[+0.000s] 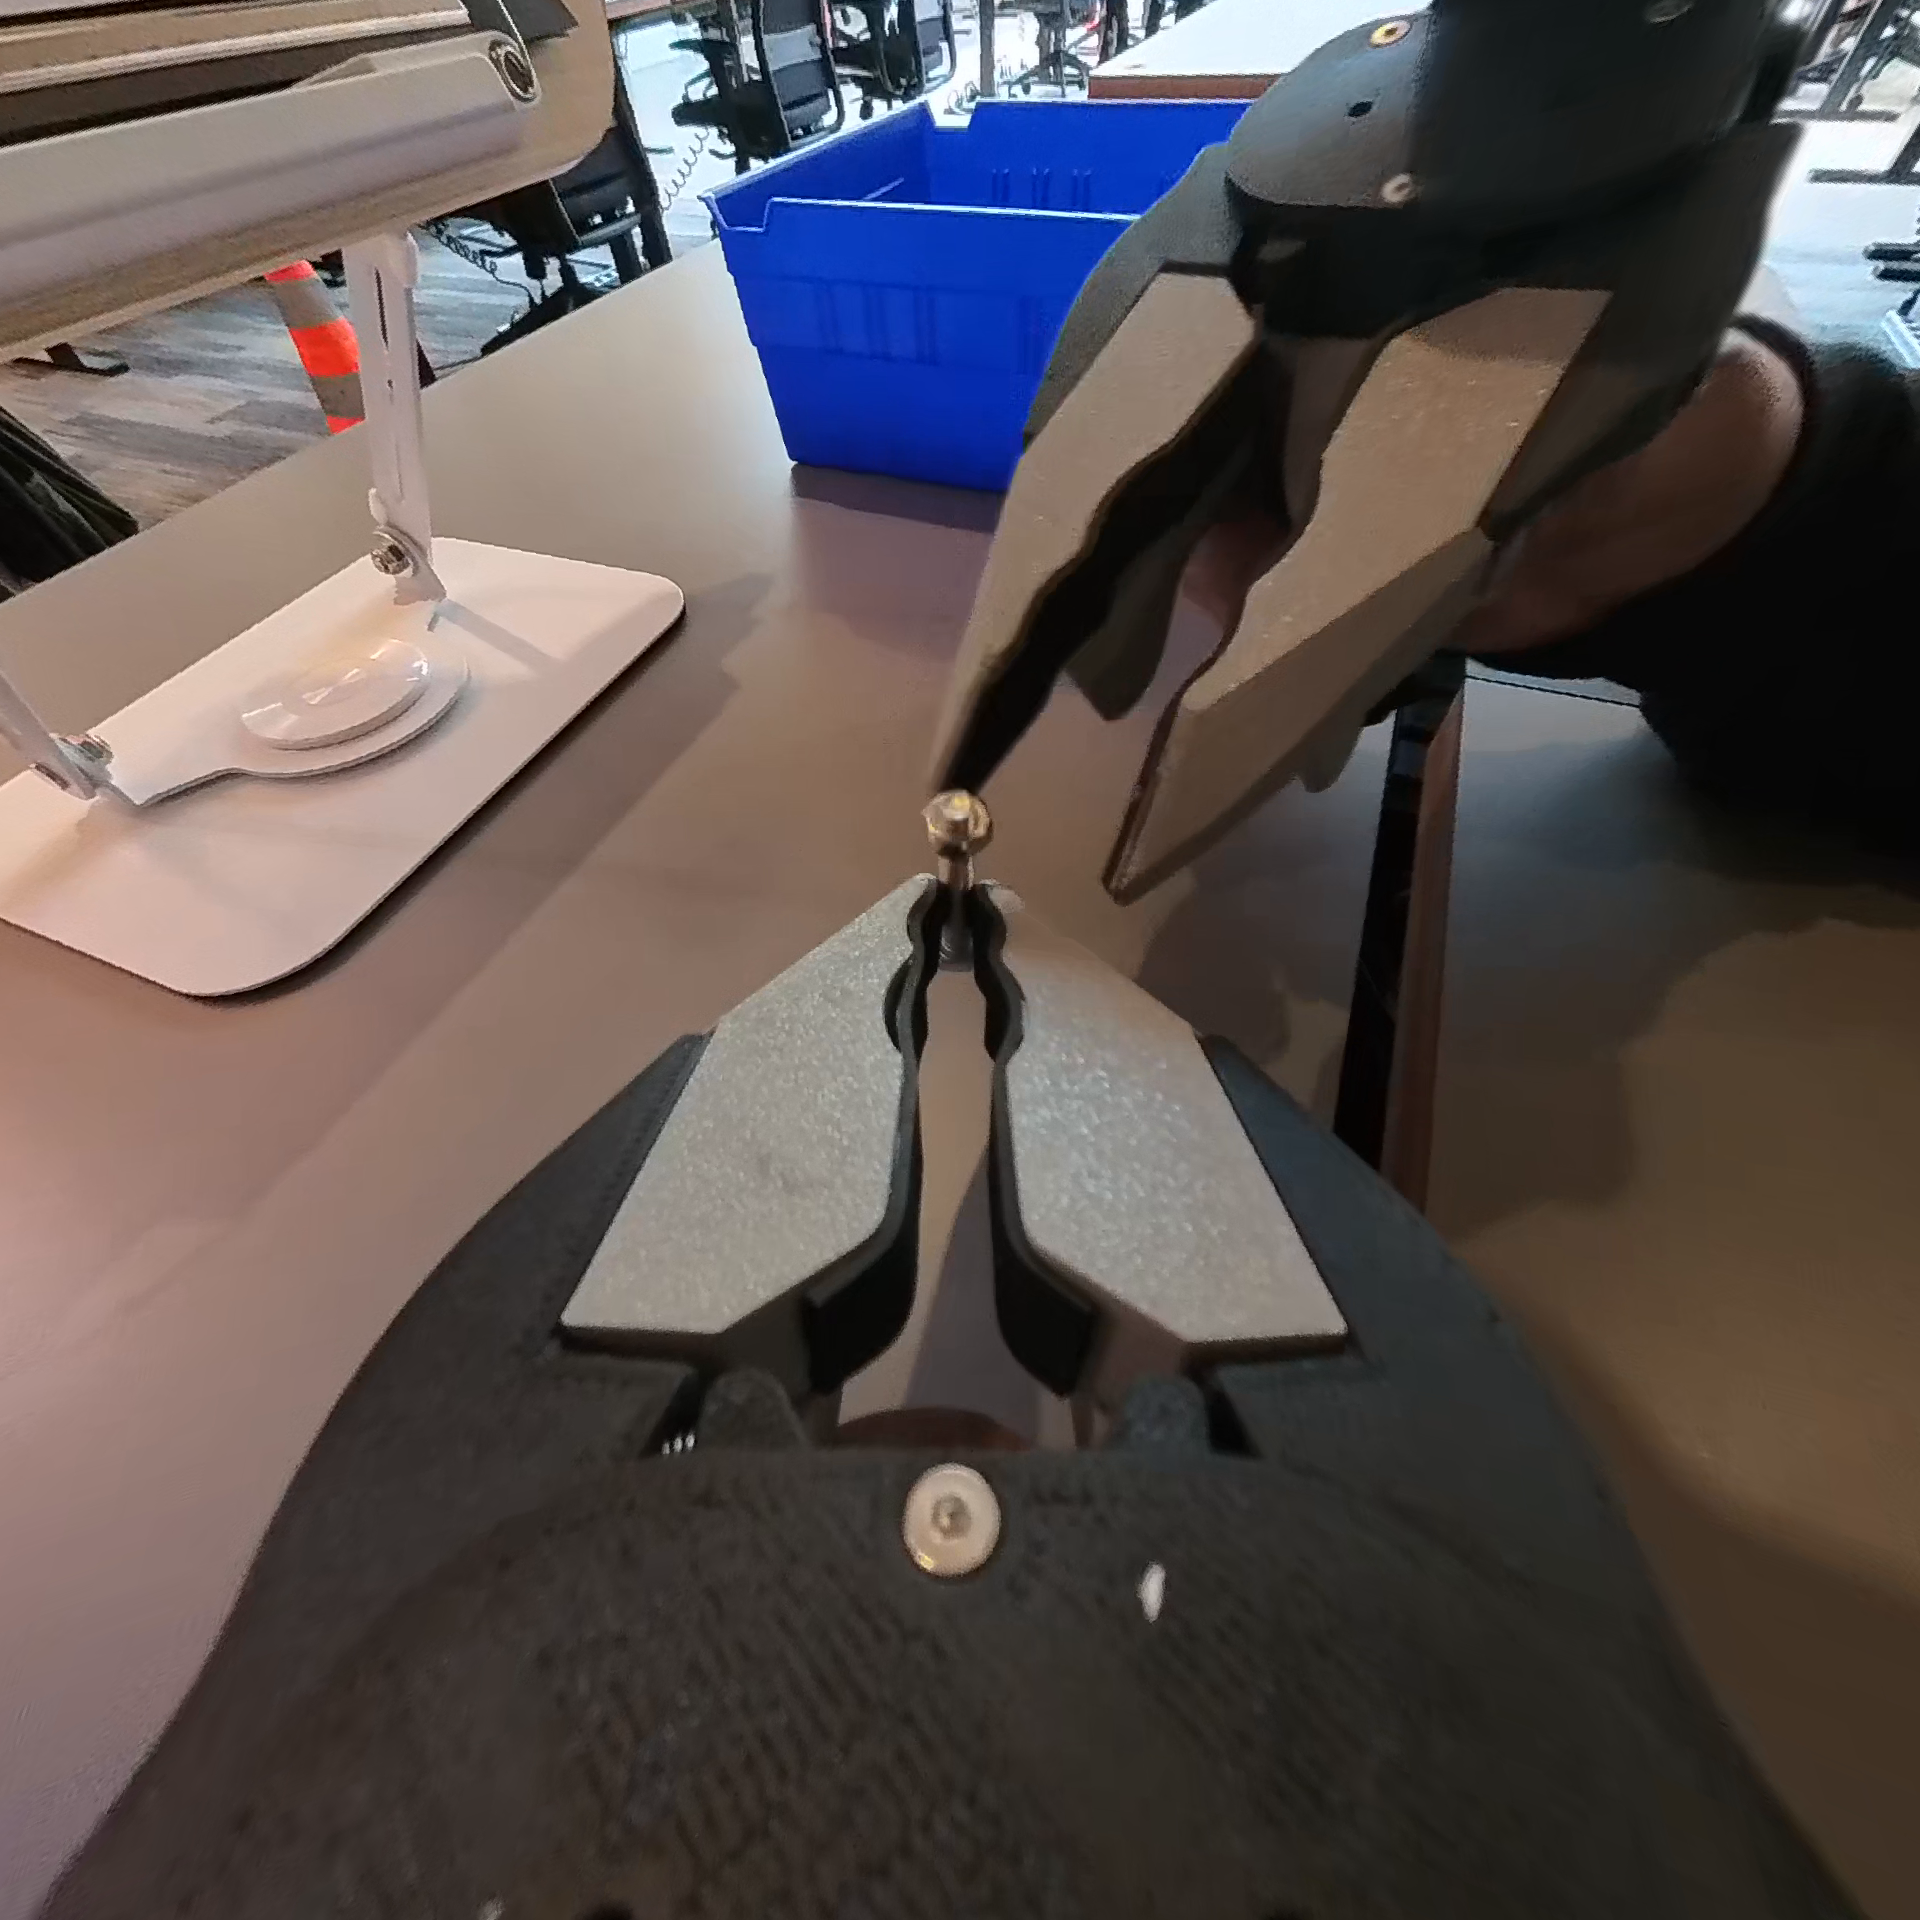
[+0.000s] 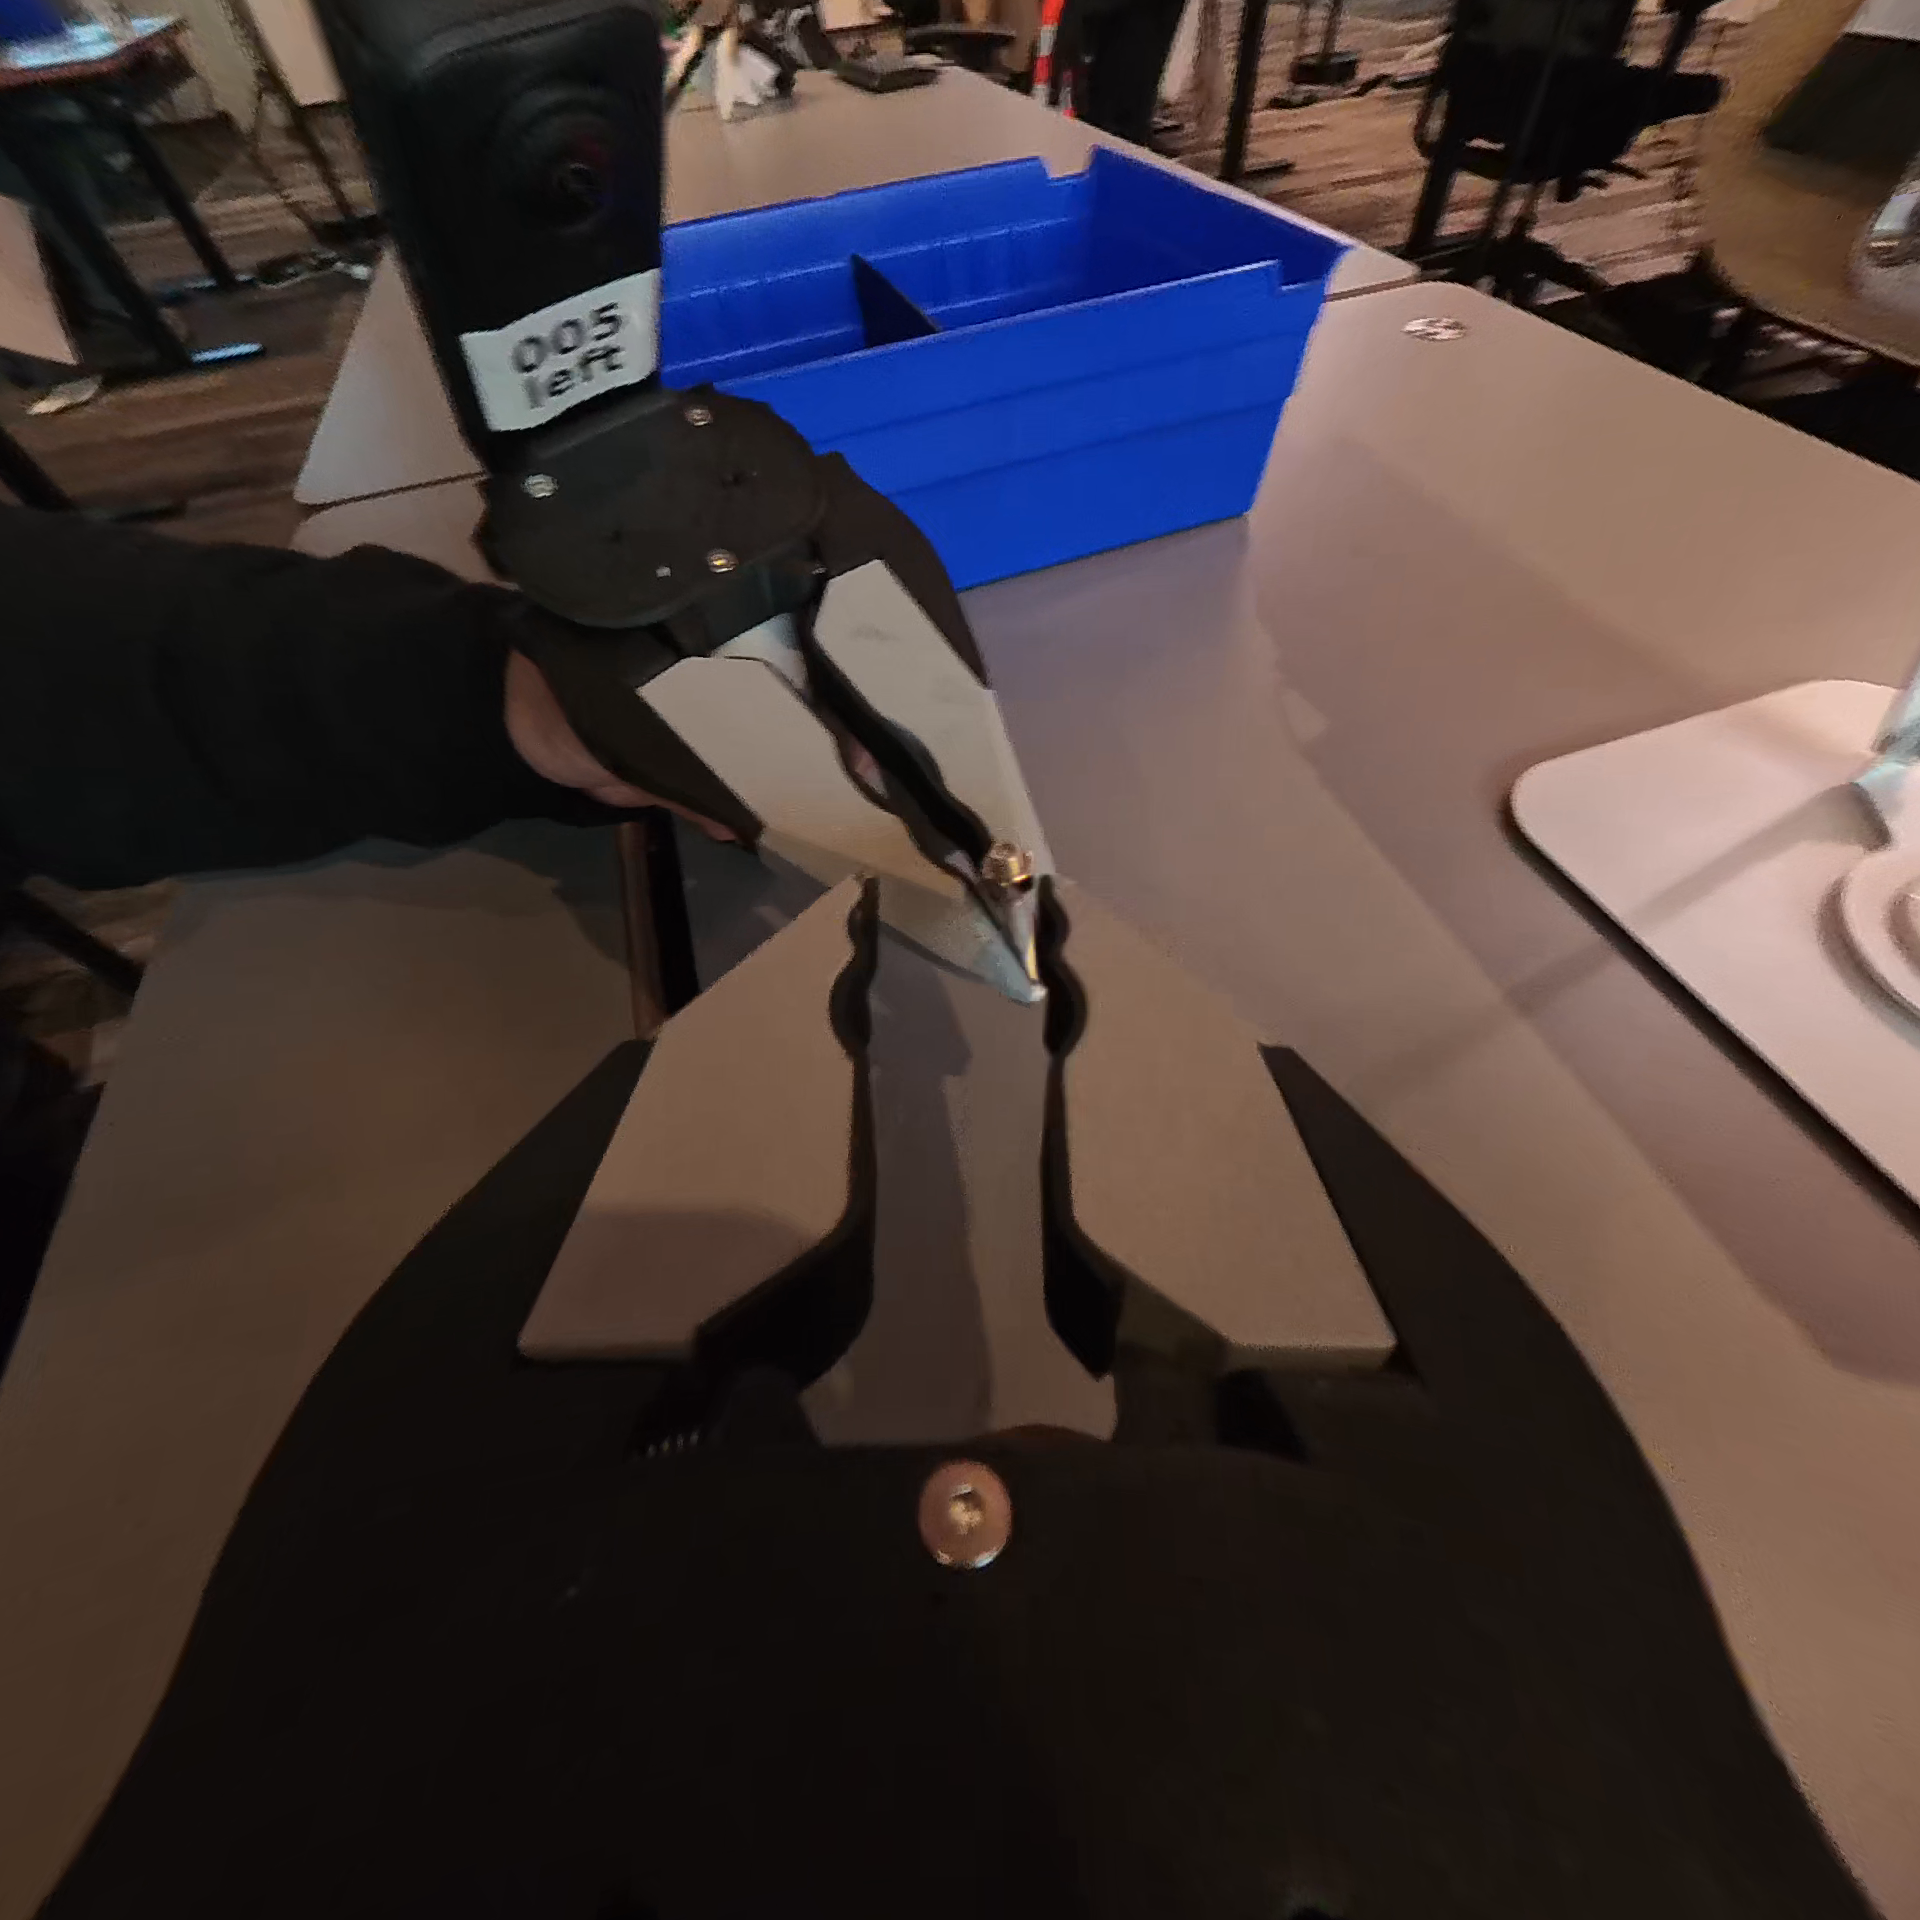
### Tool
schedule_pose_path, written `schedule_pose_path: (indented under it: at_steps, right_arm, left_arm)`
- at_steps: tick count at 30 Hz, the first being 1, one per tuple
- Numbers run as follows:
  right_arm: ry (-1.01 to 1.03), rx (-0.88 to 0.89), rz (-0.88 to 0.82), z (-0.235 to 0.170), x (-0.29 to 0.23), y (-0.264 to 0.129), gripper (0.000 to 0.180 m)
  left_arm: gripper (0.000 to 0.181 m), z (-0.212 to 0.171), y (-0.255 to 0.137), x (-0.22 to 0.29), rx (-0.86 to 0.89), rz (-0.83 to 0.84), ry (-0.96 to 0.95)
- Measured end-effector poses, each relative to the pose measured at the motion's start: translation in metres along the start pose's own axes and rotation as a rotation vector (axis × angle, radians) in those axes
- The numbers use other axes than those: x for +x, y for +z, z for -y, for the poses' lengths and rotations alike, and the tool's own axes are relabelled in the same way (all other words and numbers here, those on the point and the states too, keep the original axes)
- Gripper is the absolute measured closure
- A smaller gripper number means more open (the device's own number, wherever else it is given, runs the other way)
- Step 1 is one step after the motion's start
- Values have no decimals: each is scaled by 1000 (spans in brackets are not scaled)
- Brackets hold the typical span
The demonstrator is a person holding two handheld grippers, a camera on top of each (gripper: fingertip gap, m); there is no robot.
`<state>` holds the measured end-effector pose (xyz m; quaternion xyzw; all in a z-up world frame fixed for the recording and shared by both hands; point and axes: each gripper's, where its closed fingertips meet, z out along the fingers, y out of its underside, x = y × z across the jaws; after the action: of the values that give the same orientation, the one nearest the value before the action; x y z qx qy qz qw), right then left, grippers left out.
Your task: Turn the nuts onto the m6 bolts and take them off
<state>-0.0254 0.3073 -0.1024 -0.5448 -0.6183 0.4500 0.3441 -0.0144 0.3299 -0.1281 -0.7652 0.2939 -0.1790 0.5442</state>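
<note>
My left gripper (image 1: pixel 958 902) is shut on a small silver bolt (image 1: pixel 954 883), gripped in the notch near its fingertips. The bolt's free end sticks out past the fingers and carries a brass-silver nut (image 1: pixel 958 818). My right gripper (image 1: pixel 1034 831) comes in from the upper right, open and empty. One of its fingertips (image 1: pixel 951 774) sits right beside the nut; I cannot tell if it touches. In the right wrist view my right gripper (image 2: pixel 954 891) is open, with the nut (image 2: pixel 1006 862) between its tips, close to the right finger. The left gripper (image 2: pixel 1016 961) reaches in from the left.
A blue divided bin (image 1: pixel 914 343) stands on the grey table (image 1: pixel 623 831) behind the grippers; it also shows in the right wrist view (image 2: pixel 1039 436). A white stand base (image 1: pixel 312 779) lies to the left, and at the right edge of the right wrist view (image 2: pixel 1714 883). Black-sleeved hands hold both grippers. Less than 4 cm separates the two grippers' tips.
</note>
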Motion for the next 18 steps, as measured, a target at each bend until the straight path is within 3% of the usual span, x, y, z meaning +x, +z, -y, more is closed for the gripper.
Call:
schedule_pose_path:
  at_steps: [2,4,6,10,12,17,18]
  right_arm:
    - [-19,-10,3,0,-2,-1,154]
    - [-35,3,47,2,-10,-4,180]
    - [-23,26,57,6,-11,-6,179]
    - [-5,24,-24,5,4,-6,150]
    - [4,23,-29,4,5,-4,146]
    - [-26,-13,3,-1,-3,-1,153]
    - [-39,-21,21,-2,-6,-2,168]
  left_arm:
    - [178,0,0,0,3,0,-2]
    - [179,0,-1,-1,3,3,-9]
    - [179,0,-1,-1,4,3,-8]
    - [178,0,0,0,-1,-1,0]
    - [178,0,0,1,-3,-5,2]
    - [178,-1,0,1,-5,0,2]
    - [178,-1,0,-1,-3,6,-1]
